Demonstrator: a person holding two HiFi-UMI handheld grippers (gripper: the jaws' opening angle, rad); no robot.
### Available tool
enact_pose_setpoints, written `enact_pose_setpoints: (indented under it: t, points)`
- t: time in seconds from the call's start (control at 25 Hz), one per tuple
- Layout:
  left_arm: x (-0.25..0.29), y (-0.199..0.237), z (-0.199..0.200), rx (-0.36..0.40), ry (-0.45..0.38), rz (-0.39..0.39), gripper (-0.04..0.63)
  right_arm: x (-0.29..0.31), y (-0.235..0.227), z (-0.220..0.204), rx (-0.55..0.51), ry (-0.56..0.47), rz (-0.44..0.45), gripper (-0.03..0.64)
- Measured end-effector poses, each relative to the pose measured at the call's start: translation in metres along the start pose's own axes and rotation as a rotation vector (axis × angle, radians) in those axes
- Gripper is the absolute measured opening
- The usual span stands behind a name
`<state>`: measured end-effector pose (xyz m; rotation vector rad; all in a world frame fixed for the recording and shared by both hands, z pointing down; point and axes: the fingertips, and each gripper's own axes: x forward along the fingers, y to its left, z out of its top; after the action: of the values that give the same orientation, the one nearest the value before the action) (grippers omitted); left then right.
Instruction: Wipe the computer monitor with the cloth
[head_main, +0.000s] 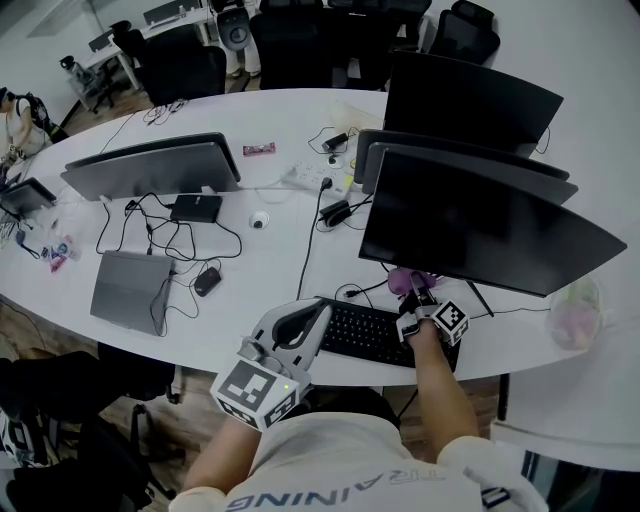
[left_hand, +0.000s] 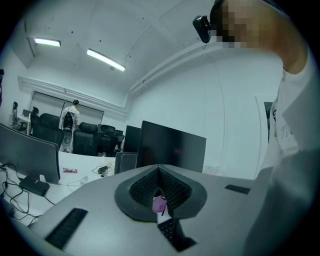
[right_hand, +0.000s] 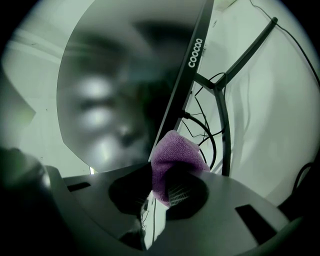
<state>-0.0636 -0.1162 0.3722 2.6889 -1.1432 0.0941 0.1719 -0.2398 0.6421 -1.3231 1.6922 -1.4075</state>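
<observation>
A dark monitor (head_main: 480, 225) stands at the table's near right, screen tilted toward me. My right gripper (head_main: 414, 295) sits just under its lower edge, shut on a purple cloth (head_main: 405, 281). In the right gripper view the cloth (right_hand: 177, 160) bulges from the jaws beside the monitor's (right_hand: 120, 90) bottom bezel; whether it touches the glass I cannot tell. My left gripper (head_main: 318, 312) hovers above the keyboard's (head_main: 365, 332) left end, jaws closed with nothing between them. The left gripper view looks along the jaws (left_hand: 160, 187) toward the same monitor (left_hand: 172, 147) and the cloth (left_hand: 160, 204).
Two more monitors (head_main: 470, 100) stand behind the near one, and another (head_main: 155, 165) stands at the left. A laptop (head_main: 130, 290), a mouse (head_main: 207, 281), cables and a power strip (head_main: 310, 178) cover the white table (head_main: 270, 250). A plastic bag (head_main: 575, 312) lies at right.
</observation>
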Motion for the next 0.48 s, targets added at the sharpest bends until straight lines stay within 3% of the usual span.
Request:
enact_pose_setpoints:
  t: [0.48]
  points:
    - [-0.019, 0.033, 0.003, -0.008, -0.011, 0.009, 0.002, 0.026, 0.017, -0.038, 0.031, 0.020, 0.016, 0.055]
